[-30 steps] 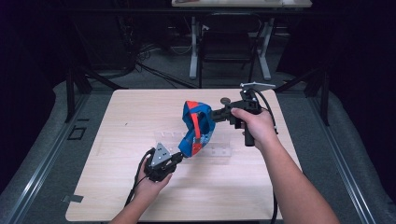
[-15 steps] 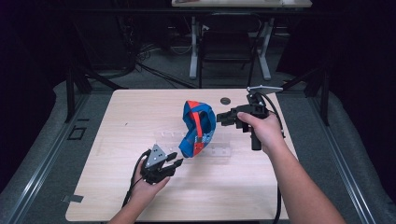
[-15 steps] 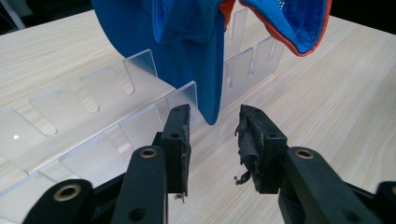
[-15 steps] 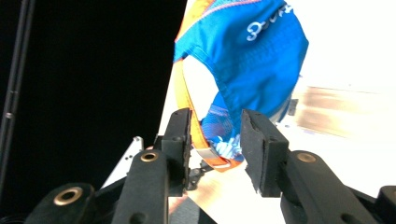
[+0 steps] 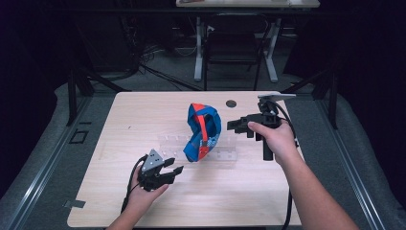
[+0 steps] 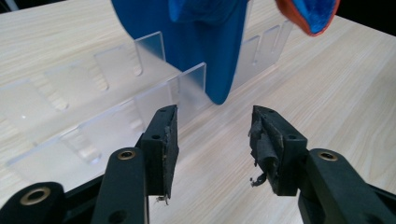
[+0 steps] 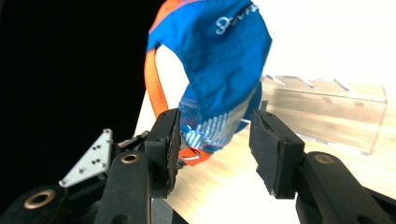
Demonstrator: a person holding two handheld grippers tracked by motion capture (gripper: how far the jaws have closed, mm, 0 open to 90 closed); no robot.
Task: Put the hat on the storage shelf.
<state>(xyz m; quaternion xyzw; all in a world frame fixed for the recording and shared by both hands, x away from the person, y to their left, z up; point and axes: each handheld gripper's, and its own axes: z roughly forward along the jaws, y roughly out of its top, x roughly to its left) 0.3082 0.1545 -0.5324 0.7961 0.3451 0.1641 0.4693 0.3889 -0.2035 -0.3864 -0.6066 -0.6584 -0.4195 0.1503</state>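
A blue cap (image 5: 202, 132) with an orange-red strap is seen standing in a clear rack (image 5: 225, 154) near the middle of the tabletop (image 5: 119, 124), its lower edge set into the rack's slots and its top leaning toward the far side. In the left gripper view the cap's blue edge (image 6: 219, 60) is seen dropping between the rack's clear dividers (image 6: 154, 51).

The right gripper (image 5: 238, 126) is held just beside the cap's right side, apart from it; its fingers have just been opening and are spread with nothing between them. In the right gripper view the cap (image 7: 219, 60) is seen beyond the gap, not touched by the pads.

The left gripper (image 5: 173, 170) is held near the front of the rack, below and left of the cap. Its fingers (image 6: 163, 140) have also just been opening and are released, with bare tabletop between them.

A small dark disc (image 5: 231, 103) is seen on the tabletop behind the cap.
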